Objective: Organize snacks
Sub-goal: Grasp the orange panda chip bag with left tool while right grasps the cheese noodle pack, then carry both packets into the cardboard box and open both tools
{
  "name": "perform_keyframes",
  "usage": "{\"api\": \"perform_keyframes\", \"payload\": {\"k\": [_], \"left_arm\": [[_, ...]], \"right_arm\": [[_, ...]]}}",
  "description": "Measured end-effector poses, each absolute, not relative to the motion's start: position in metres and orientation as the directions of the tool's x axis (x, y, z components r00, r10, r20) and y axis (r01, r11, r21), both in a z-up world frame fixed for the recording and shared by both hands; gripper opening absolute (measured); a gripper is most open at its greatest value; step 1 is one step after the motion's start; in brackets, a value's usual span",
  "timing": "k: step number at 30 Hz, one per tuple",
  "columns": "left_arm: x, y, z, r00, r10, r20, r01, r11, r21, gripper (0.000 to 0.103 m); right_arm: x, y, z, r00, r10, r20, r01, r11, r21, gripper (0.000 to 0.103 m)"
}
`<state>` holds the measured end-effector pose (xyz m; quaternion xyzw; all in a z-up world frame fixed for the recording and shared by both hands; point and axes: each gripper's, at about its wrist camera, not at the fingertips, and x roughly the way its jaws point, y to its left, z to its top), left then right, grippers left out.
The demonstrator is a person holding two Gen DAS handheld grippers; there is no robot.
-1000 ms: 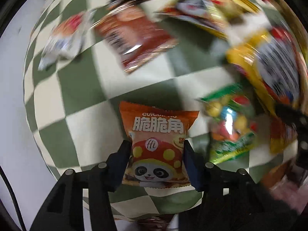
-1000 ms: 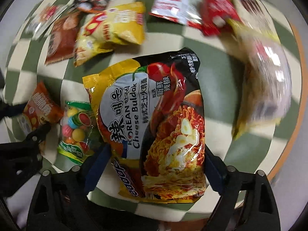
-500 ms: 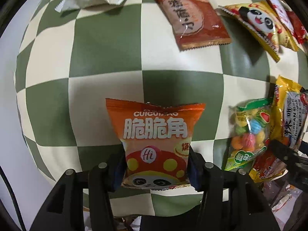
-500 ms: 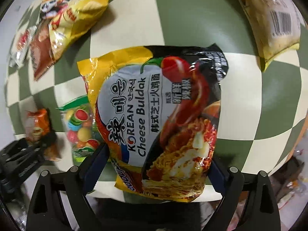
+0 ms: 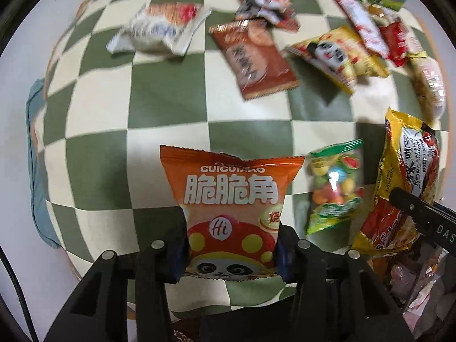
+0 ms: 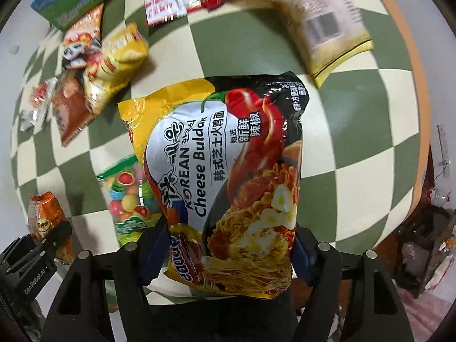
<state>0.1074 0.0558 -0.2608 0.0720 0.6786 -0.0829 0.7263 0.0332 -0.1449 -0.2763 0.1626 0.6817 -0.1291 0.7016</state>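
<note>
My left gripper [image 5: 230, 253] is shut on a small orange snack bag with a panda [image 5: 230, 199], held above the green-and-cream checkered cloth [image 5: 171, 108]. My right gripper [image 6: 228, 253] is shut on a large Korean Cheese Buldak noodle pack [image 6: 228, 176], also held above the cloth. The noodle pack shows at the right of the left wrist view [image 5: 404, 176], with the right gripper's finger [image 5: 413, 208] across it. The orange bag and left gripper show at the lower left of the right wrist view [image 6: 45, 219].
A clear bag of coloured candies [image 5: 333, 191] lies between the two grippers. Farther back lie a white-red packet [image 5: 159, 28], a brown-red packet [image 5: 253, 59], a yellow panda bag [image 5: 336, 54] and several more snacks. A green-blue box [image 6: 74, 2] lies at the far edge.
Both grippers have pulled back and tilted with their bags still held; more of the far snacks has come into view. The snacks on the cloth have not moved.
</note>
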Motion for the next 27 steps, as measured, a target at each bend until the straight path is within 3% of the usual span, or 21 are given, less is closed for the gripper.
{"api": "perform_keyframes", "payload": {"k": [9,16,22,27], "left_arm": [[0.134,0.025,-0.190,0.170,-0.130,-0.977,0.234,0.968,-0.088,0.045],[0.216,-0.017,-0.100,0.244,-0.244,-0.939,0.247,0.952,-0.183,0.045],[0.324,-0.052,-0.049,0.294,-0.274,-0.916,0.243,0.948,-0.206,0.045],[0.418,-0.078,-0.052,0.271,-0.245,-0.931,0.232,0.955,-0.184,0.045]], "right_arm": [[0.048,-0.168,-0.198,0.204,0.127,-0.971,0.313,0.931,0.187,0.074],[0.138,-0.193,-0.074,0.331,0.215,-0.919,0.209,0.933,0.294,0.074],[0.246,-0.210,-0.035,0.402,0.193,-0.895,0.151,0.950,0.273,0.074],[0.351,-0.234,-0.035,0.388,0.163,-0.907,0.147,0.961,0.235,0.074]]}}
